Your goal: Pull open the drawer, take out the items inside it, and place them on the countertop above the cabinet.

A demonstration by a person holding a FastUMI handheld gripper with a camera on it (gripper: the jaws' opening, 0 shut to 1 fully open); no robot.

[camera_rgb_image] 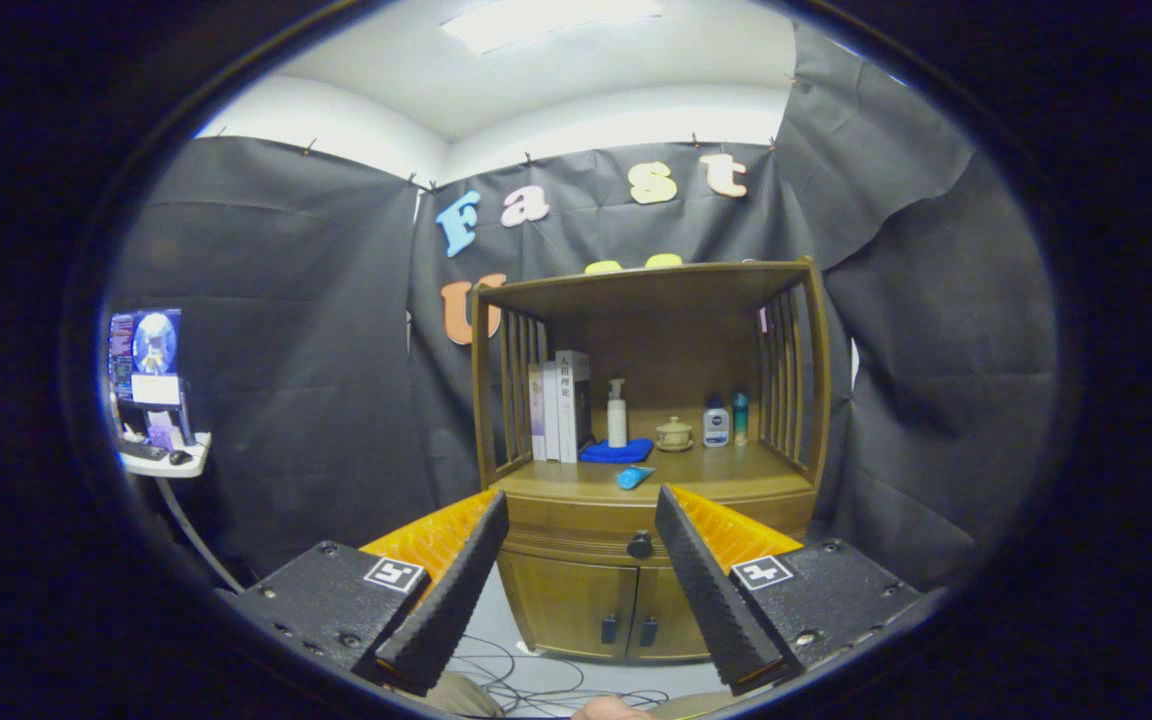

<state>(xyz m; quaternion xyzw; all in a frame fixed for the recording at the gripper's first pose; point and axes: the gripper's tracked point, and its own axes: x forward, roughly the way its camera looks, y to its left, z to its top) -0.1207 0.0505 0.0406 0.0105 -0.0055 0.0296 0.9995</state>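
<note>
Gripper [581, 505] fingers spread wide, holding nothing; closed wooden drawer with dark round knob [639, 545] beyond them. Small blue tube [634, 477] near countertop [736, 475] front edge.

Fisheye camera rides on the hand-held gripper [581, 500], facing forward along its parted fingers, level with the closed drawer of the brown wooden cabinet [636, 530], near.
</note>
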